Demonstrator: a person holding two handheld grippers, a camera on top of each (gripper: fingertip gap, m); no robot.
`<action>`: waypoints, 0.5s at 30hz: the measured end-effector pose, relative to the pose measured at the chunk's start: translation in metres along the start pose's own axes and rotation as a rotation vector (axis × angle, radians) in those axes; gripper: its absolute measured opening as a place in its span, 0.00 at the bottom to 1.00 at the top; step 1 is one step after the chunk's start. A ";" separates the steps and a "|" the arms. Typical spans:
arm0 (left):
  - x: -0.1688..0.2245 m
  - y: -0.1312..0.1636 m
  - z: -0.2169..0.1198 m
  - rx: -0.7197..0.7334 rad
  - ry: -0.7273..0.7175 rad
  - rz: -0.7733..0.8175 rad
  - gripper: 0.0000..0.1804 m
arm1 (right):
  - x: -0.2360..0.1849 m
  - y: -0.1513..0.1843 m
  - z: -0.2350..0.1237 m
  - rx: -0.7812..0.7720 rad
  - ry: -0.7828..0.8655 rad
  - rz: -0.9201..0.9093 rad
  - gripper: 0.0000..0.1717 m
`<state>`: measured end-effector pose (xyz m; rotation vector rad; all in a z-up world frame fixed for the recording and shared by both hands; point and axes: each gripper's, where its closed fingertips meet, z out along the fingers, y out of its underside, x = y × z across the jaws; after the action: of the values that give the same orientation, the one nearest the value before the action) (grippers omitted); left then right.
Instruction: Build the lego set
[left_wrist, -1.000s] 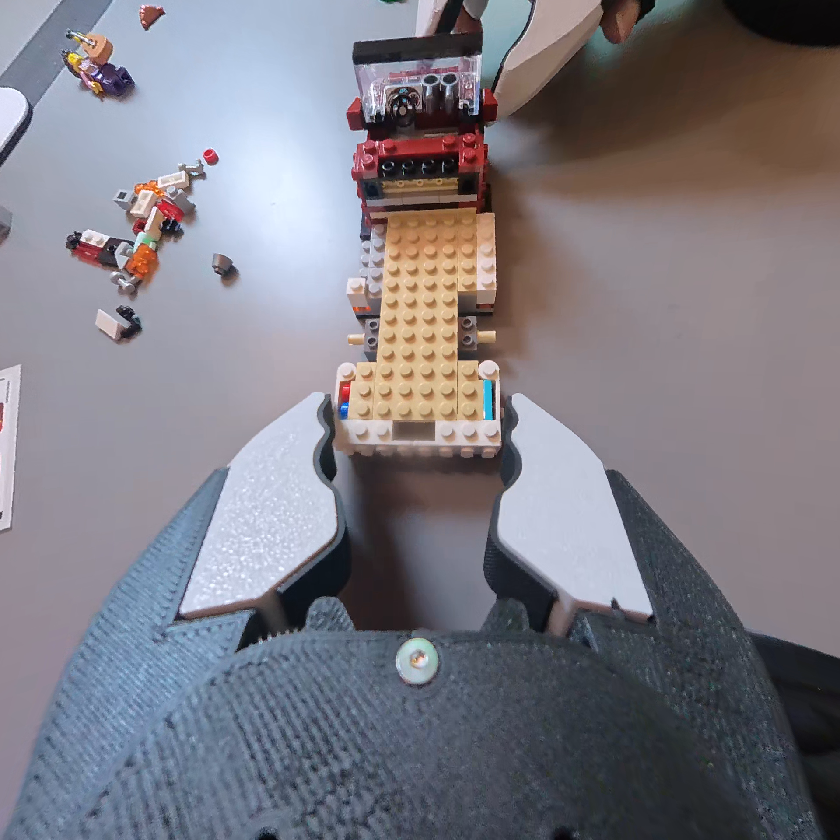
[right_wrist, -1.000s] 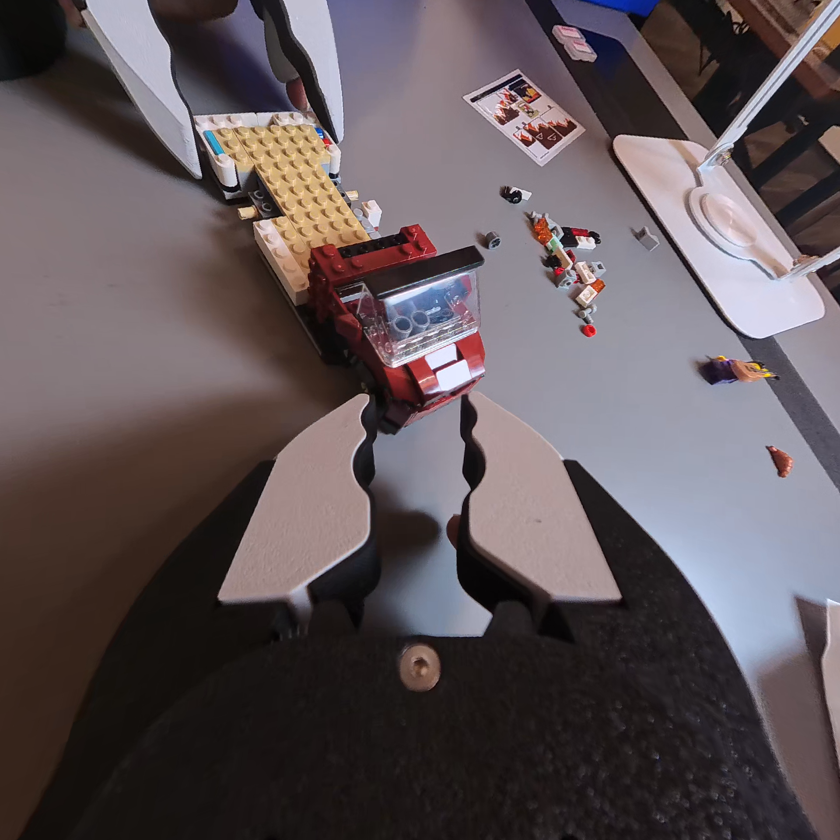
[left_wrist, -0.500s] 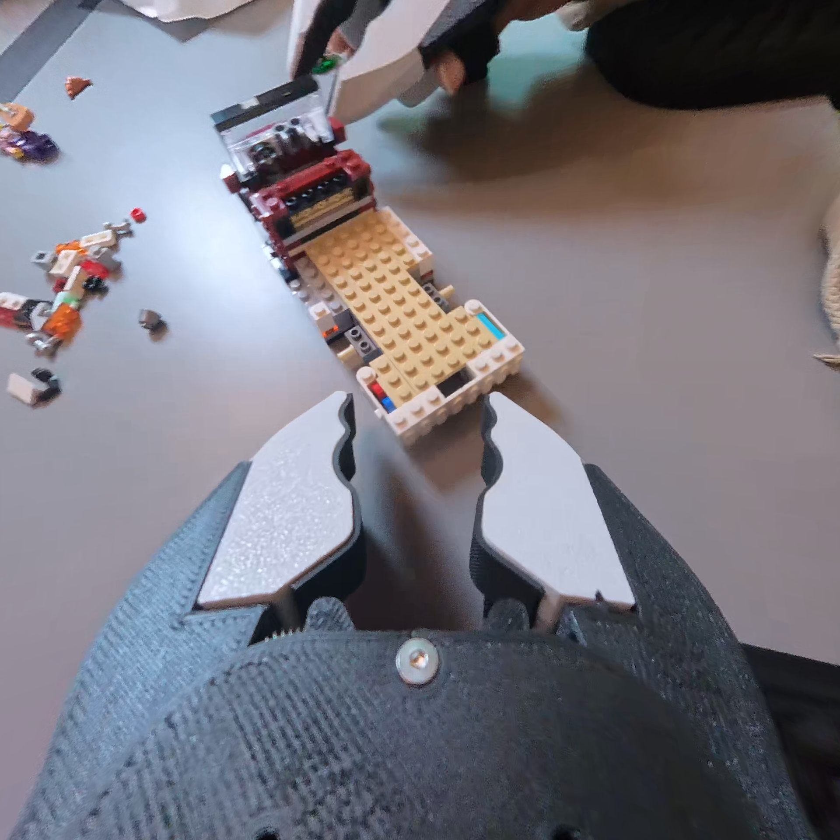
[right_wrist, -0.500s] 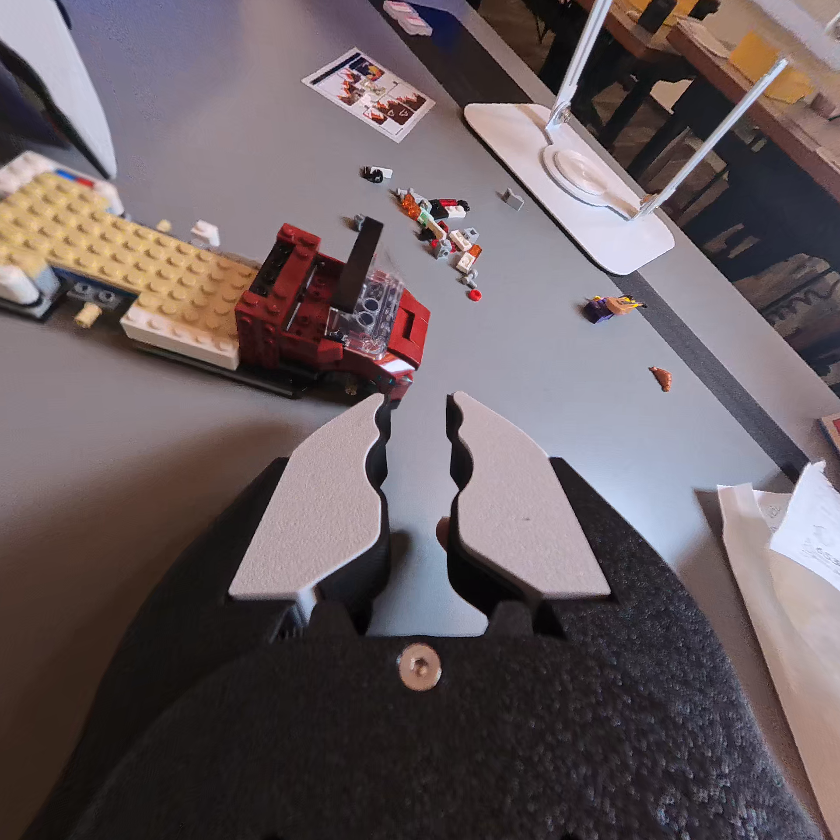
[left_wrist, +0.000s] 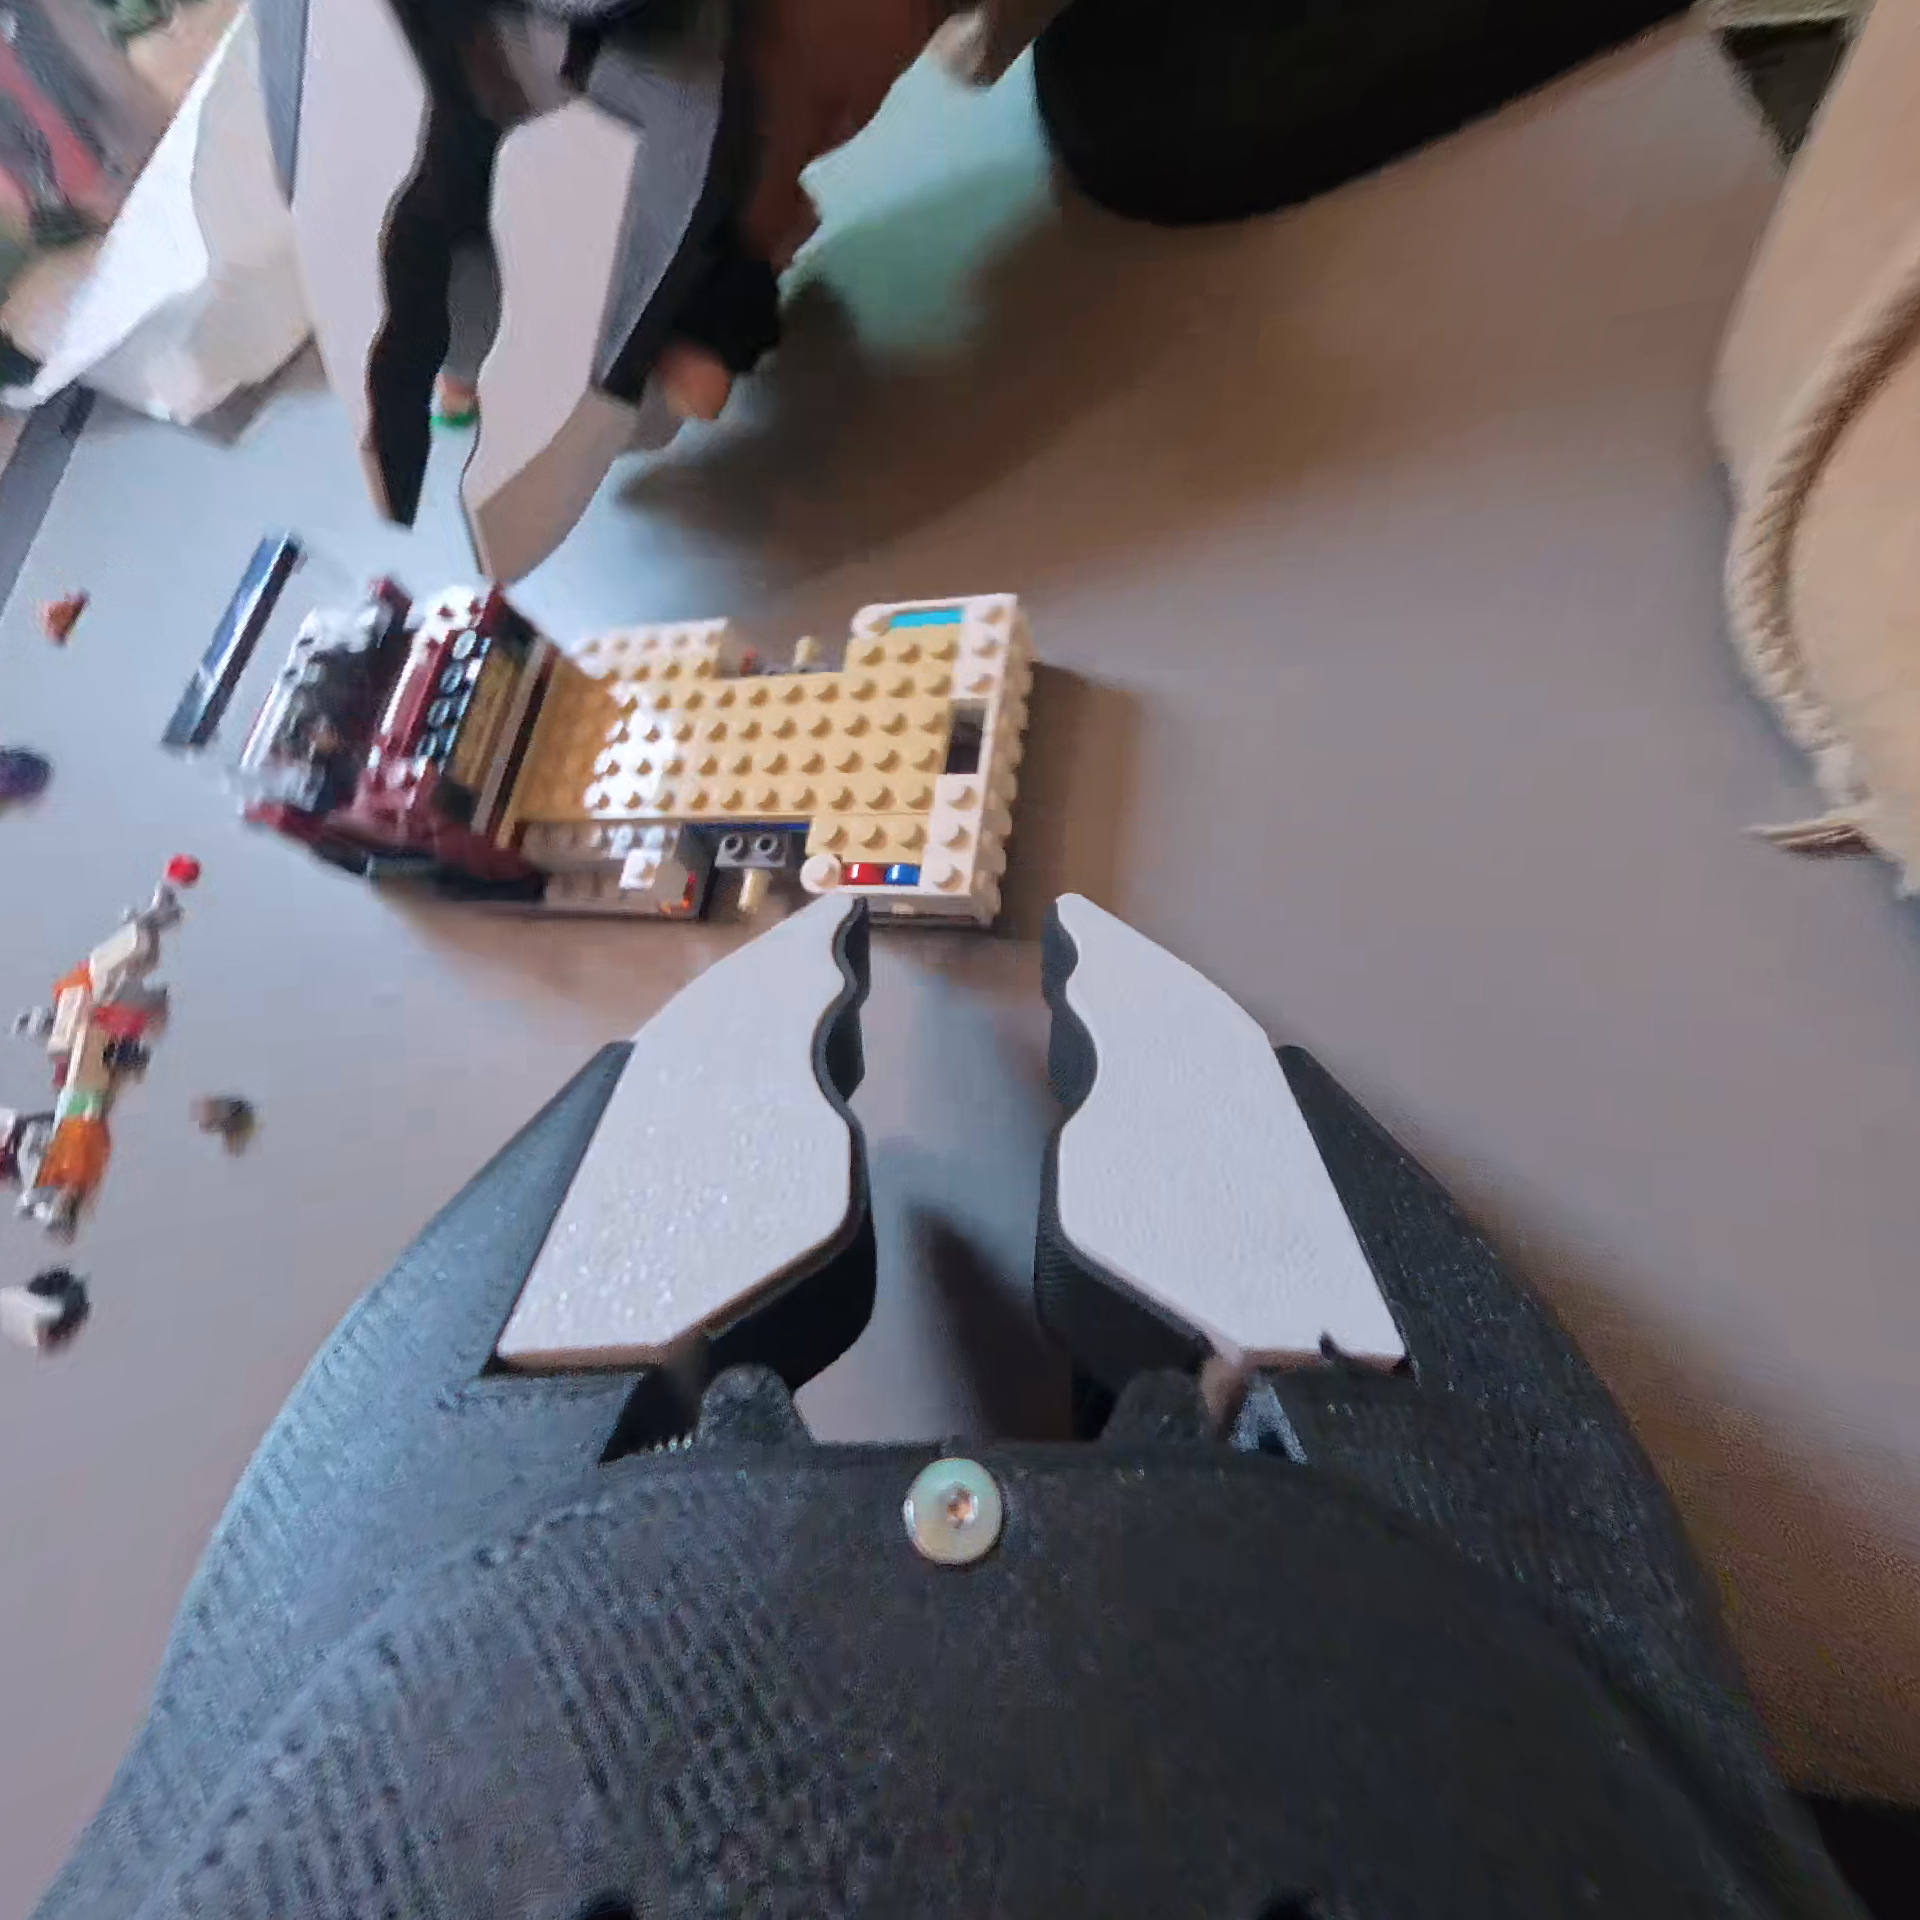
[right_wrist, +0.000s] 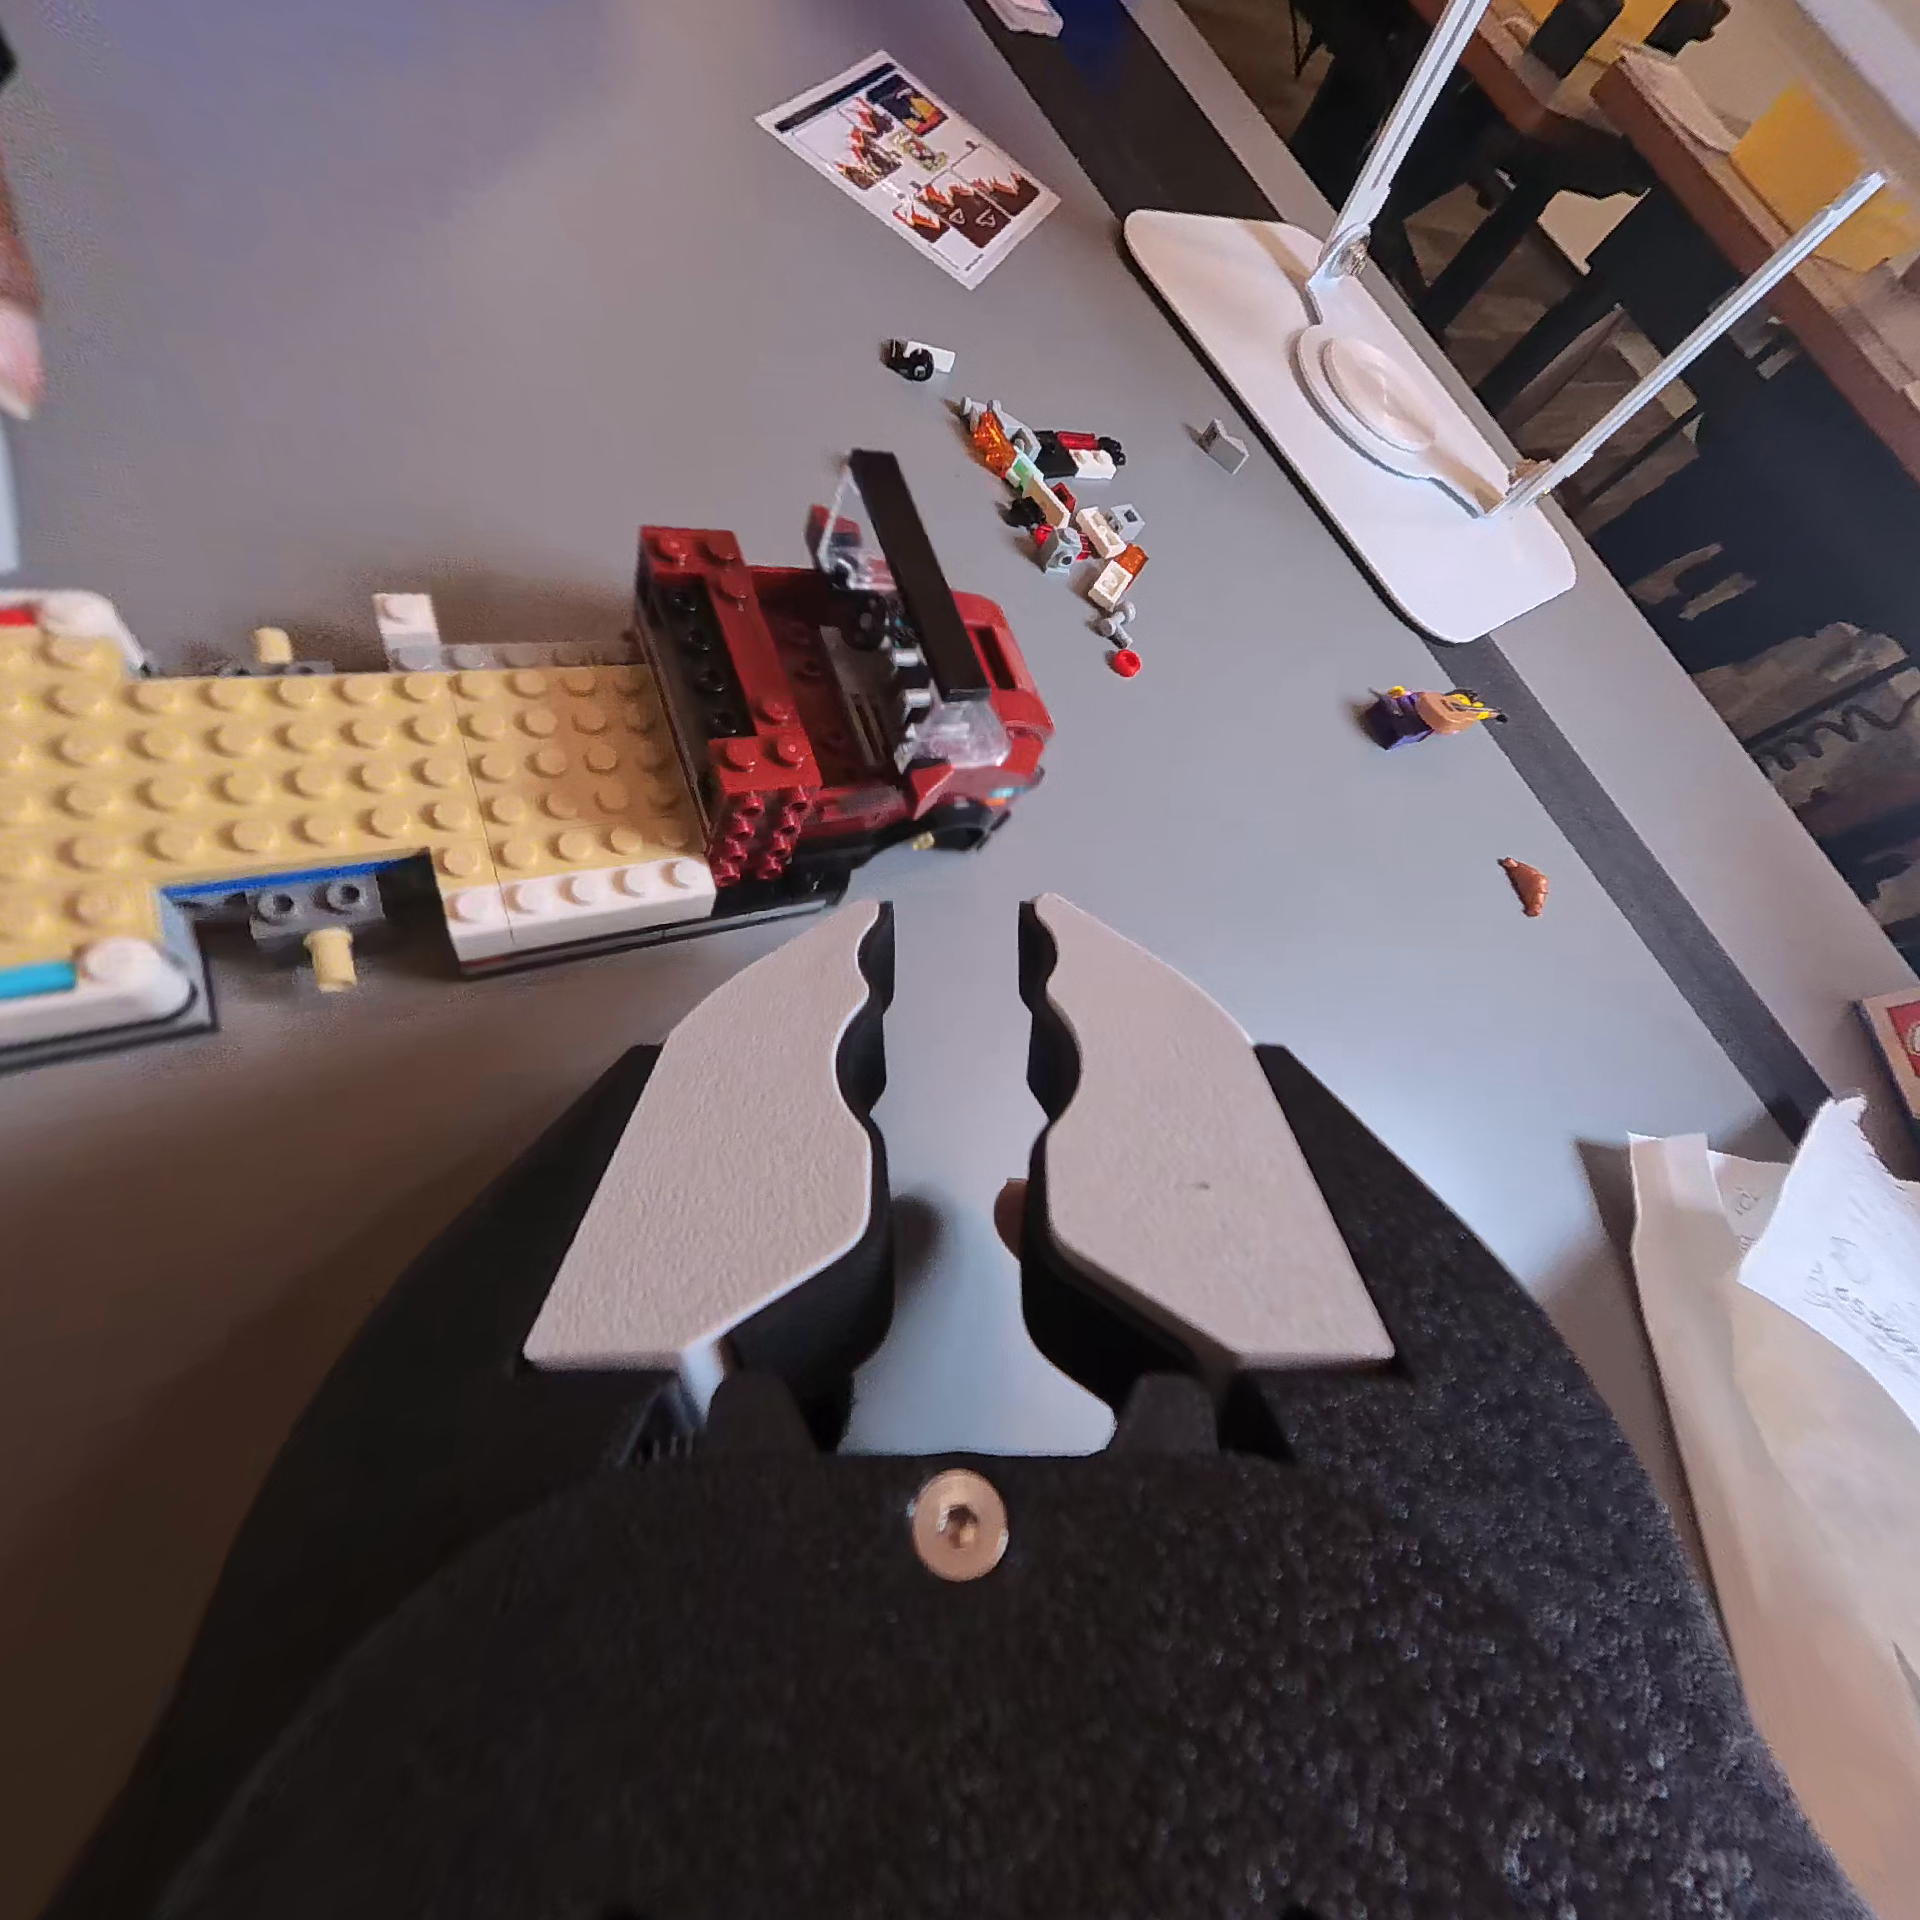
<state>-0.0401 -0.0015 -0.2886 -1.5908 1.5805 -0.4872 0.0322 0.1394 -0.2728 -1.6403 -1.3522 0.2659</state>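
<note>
We see a brick-built truck (right_wrist: 582, 769) lying flat on the grey table (right_wrist: 1299, 935), without wheels. Its long tan studded bed (left_wrist: 769, 748) has white bricks along the edges and a white rear end (left_wrist: 987, 748) with small red and blue pieces. The dark red cab (right_wrist: 831, 707) has a clear windscreen, and its black roof strip (right_wrist: 925, 582) is tipped up and open. Bare axle pins stick out at the sides.
</note>
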 end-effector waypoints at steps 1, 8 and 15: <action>0.004 -0.004 0.001 0.013 0.002 0.022 0.18 | 0.000 0.002 -0.001 -0.013 -0.011 0.002 0.13; -0.022 0.000 -0.011 0.044 -0.091 -0.084 0.18 | -0.027 -0.004 -0.018 0.013 -0.278 0.134 0.14; -0.031 0.000 -0.016 0.088 -0.097 -0.179 0.19 | -0.048 -0.005 -0.017 0.001 -0.394 0.159 0.15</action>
<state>-0.0568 0.0235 -0.2708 -1.6711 1.3334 -0.5593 0.0230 0.0898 -0.2787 -1.7579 -1.5069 0.7142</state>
